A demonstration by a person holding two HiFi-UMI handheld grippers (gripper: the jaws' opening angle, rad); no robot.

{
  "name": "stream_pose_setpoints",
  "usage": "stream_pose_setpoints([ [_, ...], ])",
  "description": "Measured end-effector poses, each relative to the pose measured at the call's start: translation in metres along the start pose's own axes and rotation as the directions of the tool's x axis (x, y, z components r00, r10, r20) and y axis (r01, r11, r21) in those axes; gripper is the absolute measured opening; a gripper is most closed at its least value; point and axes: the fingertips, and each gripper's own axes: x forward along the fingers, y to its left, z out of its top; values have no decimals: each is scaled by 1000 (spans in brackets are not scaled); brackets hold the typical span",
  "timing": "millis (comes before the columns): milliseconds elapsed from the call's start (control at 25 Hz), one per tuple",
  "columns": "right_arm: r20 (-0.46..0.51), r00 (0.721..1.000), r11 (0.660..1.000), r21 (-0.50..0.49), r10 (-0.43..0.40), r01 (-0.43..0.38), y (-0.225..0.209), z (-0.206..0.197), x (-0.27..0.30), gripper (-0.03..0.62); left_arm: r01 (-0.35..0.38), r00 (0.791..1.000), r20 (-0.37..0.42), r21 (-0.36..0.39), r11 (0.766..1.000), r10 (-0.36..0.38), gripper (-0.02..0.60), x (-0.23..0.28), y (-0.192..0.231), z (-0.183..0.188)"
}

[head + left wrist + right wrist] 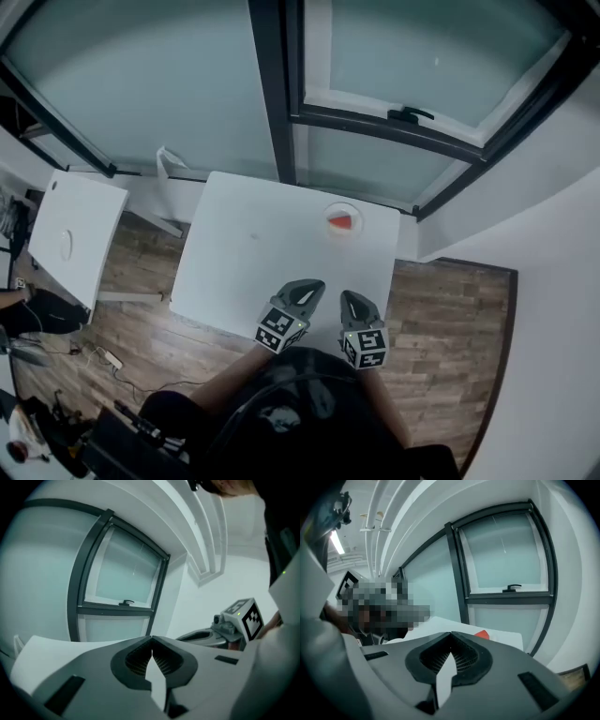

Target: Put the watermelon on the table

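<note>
A red watermelon slice (343, 223) lies on a small round plate (330, 211) at the far right of the white table (253, 253). In the right gripper view the watermelon slice (483, 633) peeks over the jaws, on the white table (506, 637). My left gripper (307, 289) and right gripper (352, 300) hover side by side over the table's near edge, well short of the slice. The left gripper (152, 640) is shut with nothing between its jaws. The right gripper (451, 635) is likewise shut and empty. The right gripper's marker cube (243, 617) shows in the left gripper view.
A second white table (77, 234) stands to the left over the wood floor (450, 319). Dark-framed windows (281, 94) run behind both tables, and a white wall (544, 262) closes the right side. Cables and gear (94, 361) lie on the floor at lower left.
</note>
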Motion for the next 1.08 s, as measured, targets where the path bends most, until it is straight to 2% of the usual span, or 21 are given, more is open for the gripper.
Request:
stream_pose_setpoints([
  [80,-15,1000,1000,-20,-18,18,-2,-4,-3,12,-41,998,-48,48,998,44,5,-1,1,-8],
  [240,-52,997,998,-24,-51,50,-17,-11,1,12,-87,993,-81,43,995,90,5,5,5,-15],
  [720,-19,993,993,4,-119,119,-35,-8,-9,12,-90,983,-162,0,996,89,5,2,9,-40],
  [1080,-10,993,992,25,-120,120,-40,-6,-4,12,-77,986,-147,20,997,79,5,2,4,-36],
])
